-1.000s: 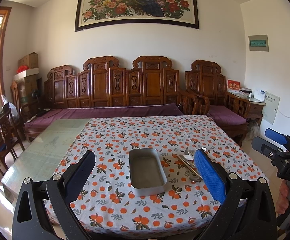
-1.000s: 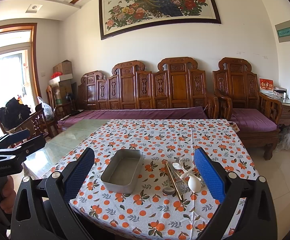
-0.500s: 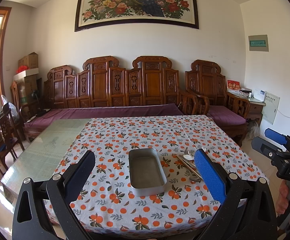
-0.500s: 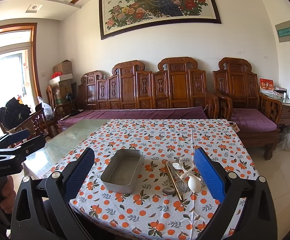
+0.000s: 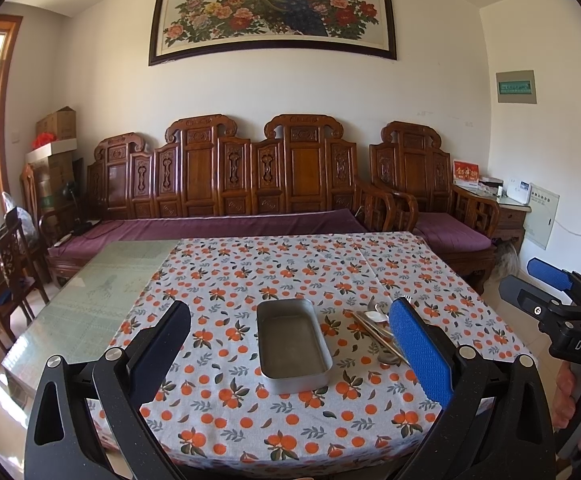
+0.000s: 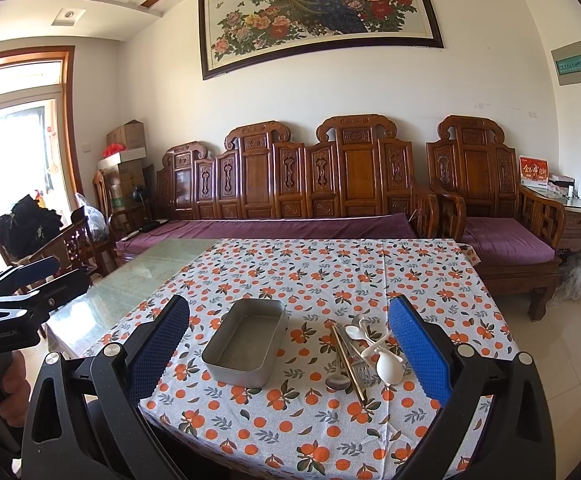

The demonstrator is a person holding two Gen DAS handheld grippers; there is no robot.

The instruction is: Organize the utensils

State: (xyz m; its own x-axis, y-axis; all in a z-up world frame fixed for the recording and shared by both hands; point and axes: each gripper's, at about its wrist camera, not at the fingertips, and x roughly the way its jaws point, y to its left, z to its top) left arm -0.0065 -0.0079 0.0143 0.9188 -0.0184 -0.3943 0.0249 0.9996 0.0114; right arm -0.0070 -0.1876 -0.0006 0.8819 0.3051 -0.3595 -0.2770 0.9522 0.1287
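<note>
An empty grey metal tray [image 5: 292, 340] [image 6: 246, 340] sits on the orange-patterned tablecloth [image 5: 290, 276] [image 6: 330, 276]. To its right lies a loose pile of utensils [image 6: 356, 354] [image 5: 374, 326]: chopsticks [image 6: 348, 364], a white spoon [image 6: 388, 370], a metal spoon and a fork. My left gripper [image 5: 290, 354] is open and empty, held back from the table's near edge, facing the tray. My right gripper [image 6: 288, 354] is open and empty, also back from the edge, with tray and pile between its fingers. Each gripper shows at the other view's side.
The table's left part is bare glass [image 5: 90, 300]. A carved wooden sofa with purple cushions [image 5: 218, 224] stands behind the table, an armchair [image 6: 502, 236] at the right. Wooden chairs [image 5: 2, 280] stand at the left. A side cabinet [image 5: 510, 216] is at the far right.
</note>
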